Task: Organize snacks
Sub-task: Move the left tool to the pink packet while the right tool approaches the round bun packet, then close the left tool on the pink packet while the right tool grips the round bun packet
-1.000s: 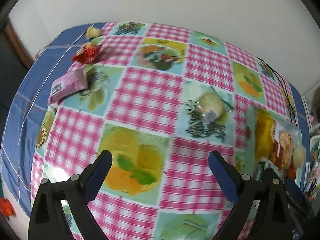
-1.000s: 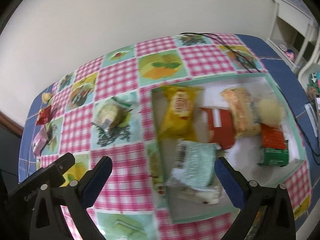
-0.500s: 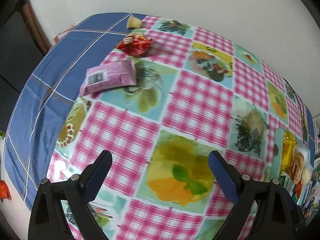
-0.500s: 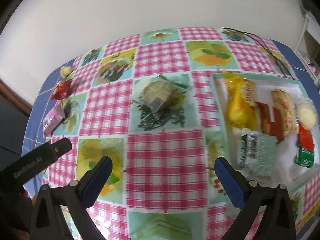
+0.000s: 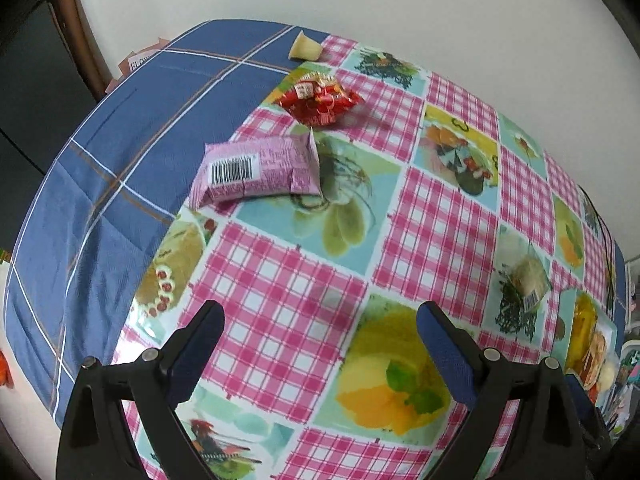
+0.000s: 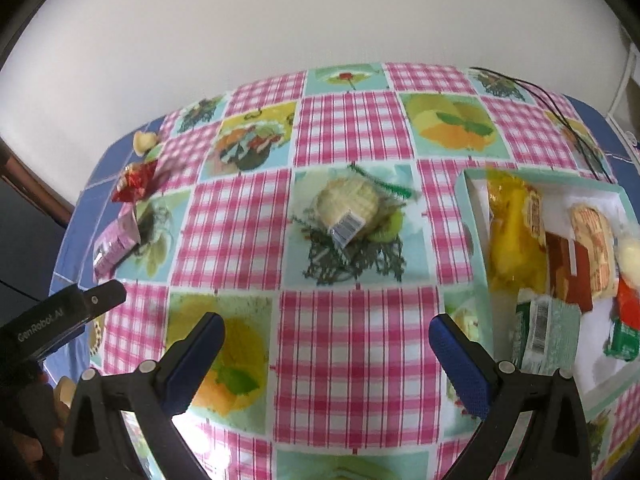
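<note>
Counting the loose snacks on the patterned tablecloth (image 5: 304, 280) gives four. A pink packet (image 5: 260, 170) lies barcode up at the far left, where the pink-checked cloth meets the blue cloth (image 5: 120, 152). A red packet (image 5: 320, 98) sits just beyond it, and a small pale cone-shaped snack (image 5: 305, 47) lies farther still, near the wall. The fourth, a pale round cake in clear wrap (image 6: 348, 208), rests alone mid-table on a green leaf print, well apart from the other three.

One container is in view: a shallow tray (image 6: 476, 216) with a mint-green rim at the right of the table. Inside it, about seven snacks can be made out: a yellow bag (image 6: 508, 236) at its left side, a dark red pack (image 6: 568, 276), an orange-and-cream pack (image 6: 592, 240), a pale round piece (image 6: 630, 254) at the right edge, a light green packet (image 6: 548, 332) nearest the camera, a red piece (image 6: 628, 308) and a darker green one (image 6: 622, 340). The blur makes the count uncertain.

The left gripper (image 5: 320, 320) hovers over the near left of the table with its blue-padded jaws spread wide and nothing between them. The right gripper (image 6: 326, 328) hangs over the near middle, jaws likewise spread and empty.
</note>
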Tool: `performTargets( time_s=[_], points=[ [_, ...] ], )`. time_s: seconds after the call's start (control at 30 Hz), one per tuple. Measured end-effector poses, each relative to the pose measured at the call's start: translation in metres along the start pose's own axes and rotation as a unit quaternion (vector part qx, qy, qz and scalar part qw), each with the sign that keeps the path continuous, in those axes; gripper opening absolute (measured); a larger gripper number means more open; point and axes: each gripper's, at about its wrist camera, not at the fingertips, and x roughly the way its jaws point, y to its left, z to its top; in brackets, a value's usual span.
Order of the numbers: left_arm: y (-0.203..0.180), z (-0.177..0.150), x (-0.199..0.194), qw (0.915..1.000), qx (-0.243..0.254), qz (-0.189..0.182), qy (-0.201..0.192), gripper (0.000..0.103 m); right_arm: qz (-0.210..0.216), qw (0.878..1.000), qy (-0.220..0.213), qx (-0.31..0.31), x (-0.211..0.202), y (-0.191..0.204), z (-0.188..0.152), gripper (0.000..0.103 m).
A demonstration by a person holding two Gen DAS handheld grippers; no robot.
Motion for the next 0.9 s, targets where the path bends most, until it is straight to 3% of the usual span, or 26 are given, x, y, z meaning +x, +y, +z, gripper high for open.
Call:
performTargets(
  time_s=[0.3, 0.57, 0.9],
  points=[
    [0.004, 0.022, 0.004, 0.9998, 0.001, -0.015, -0.013, 0.097, 0.007, 1.0, -0.026, 0.005, 0.003, -0.006, 0.023, 0.103],
    [0.018, 0.052, 0.018, 0.9988, 0.037, -0.004, -0.032, 0.097, 0.006, 1.0, -0.029, -0.01, 0.025, 0.001, 0.04, 0.103],
    [0.043, 0.084, 0.053, 0.9994, 0.014, 0.025, -0.022, 0.097, -0.007, 0.999, -0.015, -0.029, 0.067, 0.006, 0.05, 0.103]
  ],
)
